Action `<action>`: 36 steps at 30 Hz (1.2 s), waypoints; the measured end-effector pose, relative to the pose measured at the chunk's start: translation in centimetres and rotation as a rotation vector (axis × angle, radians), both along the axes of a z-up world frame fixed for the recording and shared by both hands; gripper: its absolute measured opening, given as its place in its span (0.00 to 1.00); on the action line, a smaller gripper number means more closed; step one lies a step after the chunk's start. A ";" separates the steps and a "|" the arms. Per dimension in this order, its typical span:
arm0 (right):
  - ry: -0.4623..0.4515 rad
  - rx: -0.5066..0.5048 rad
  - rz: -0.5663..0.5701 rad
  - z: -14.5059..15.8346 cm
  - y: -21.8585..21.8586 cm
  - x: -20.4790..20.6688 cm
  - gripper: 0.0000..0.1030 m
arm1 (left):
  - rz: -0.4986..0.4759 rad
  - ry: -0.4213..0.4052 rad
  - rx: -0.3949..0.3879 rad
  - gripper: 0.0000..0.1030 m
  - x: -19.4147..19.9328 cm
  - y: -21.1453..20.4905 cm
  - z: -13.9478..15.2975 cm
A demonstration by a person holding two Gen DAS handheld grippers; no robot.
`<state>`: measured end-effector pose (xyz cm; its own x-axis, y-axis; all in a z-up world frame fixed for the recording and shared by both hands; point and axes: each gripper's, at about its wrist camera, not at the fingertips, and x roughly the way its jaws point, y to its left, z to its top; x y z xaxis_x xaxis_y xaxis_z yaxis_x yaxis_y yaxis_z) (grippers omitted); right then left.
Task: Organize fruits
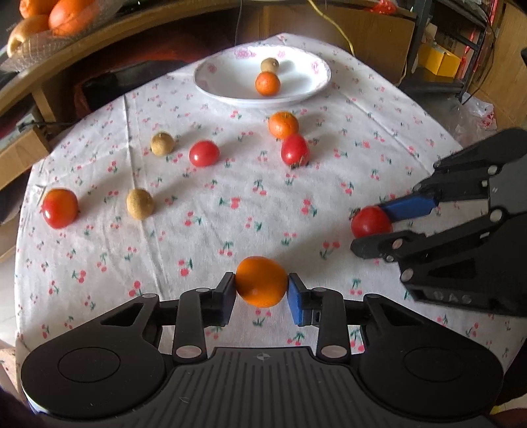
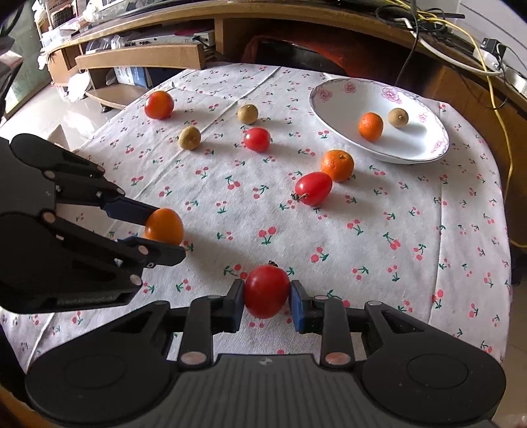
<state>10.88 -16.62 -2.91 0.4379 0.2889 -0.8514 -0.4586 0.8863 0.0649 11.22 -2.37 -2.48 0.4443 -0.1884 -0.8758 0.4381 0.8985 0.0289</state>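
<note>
My left gripper (image 1: 262, 291) is shut on an orange tangerine (image 1: 261, 285), held near the table's front edge; the same gripper (image 2: 164, 232) and tangerine (image 2: 164, 227) show at the left of the right wrist view. My right gripper (image 2: 266, 293) is shut on a red tomato (image 2: 266, 291), seen also as gripper (image 1: 365, 227) and tomato (image 1: 370, 221). A white flowered plate (image 1: 230, 70) at the far side holds a tangerine (image 1: 267, 83) and a brown longan (image 1: 269, 65). Loose on the cloth lie a tangerine (image 1: 283, 124), tomatoes (image 1: 295, 149) (image 1: 204, 153) (image 1: 60, 207) and longans (image 1: 162, 143) (image 1: 140, 203).
The round table wears a white cherry-print cloth (image 1: 230, 214). A wooden desk (image 1: 98, 36) curves behind it, bearing a bowl of oranges (image 1: 49, 19). Cardboard boxes (image 1: 362, 29) and cables (image 2: 487, 66) stand beyond the table's far edge.
</note>
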 end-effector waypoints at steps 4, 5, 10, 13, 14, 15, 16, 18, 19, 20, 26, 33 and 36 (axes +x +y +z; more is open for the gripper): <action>-0.016 0.022 -0.021 0.7 -0.4 0.4 0.30 | 0.004 -0.021 -0.014 0.40 0.6 -0.5 0.8; -0.020 0.027 -0.029 1.0 -0.5 0.6 0.30 | 0.005 -0.025 -0.016 0.40 0.6 -0.7 0.9; -0.038 0.043 -0.055 1.8 -1.0 1.1 0.30 | 0.010 -0.054 -0.027 0.40 1.2 -1.2 1.5; -0.047 0.052 -0.075 2.2 -1.4 1.5 0.30 | 0.020 -0.067 -0.038 0.40 1.7 -1.4 2.0; -0.051 0.056 -0.082 2.4 -1.6 1.7 0.30 | 0.023 -0.070 -0.042 0.40 1.8 -1.5 2.1; -0.055 0.059 -0.089 2.5 -1.8 1.8 0.30 | 0.025 -0.074 -0.044 0.40 2.0 -1.6 2.3; -0.059 0.061 -0.094 2.7 -1.9 2.0 0.30 | 0.028 -0.080 -0.044 0.40 2.1 -1.7 2.5; -0.066 0.066 -0.109 3.0 -2.2 2.2 0.30 | 0.033 -0.090 -0.045 0.40 2.4 -2.0 2.8; -0.068 0.067 -0.116 3.1 -2.3 2.4 0.30 | 0.035 -0.093 -0.046 0.40 2.6 -2.1 2.9; -0.072 0.070 -0.124 3.3 -2.5 2.5 0.30 | 0.038 -0.096 -0.048 0.40 2.8 -2.2 3.0; -0.093 0.078 -0.168 4.0 -3.5 3.6 0.30 | 0.047 -0.122 -0.049 0.39 4.0 -3.1 3.9; -0.121 0.089 -0.221 4.6 -4.6 5.0 0.30 | 0.055 -0.144 -0.047 0.39 5.8 -4.1 4.5; -0.131 0.094 -0.241 4.9 -4.9 5.8 0.30 | 0.069 -0.145 -0.050 0.38 6.7 -4.3 4.6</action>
<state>16.67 -21.47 2.02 0.6081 0.2382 -0.7573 -0.2457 0.9635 0.1058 17.89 -6.72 2.14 0.5784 -0.1952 -0.7921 0.3699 0.9281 0.0414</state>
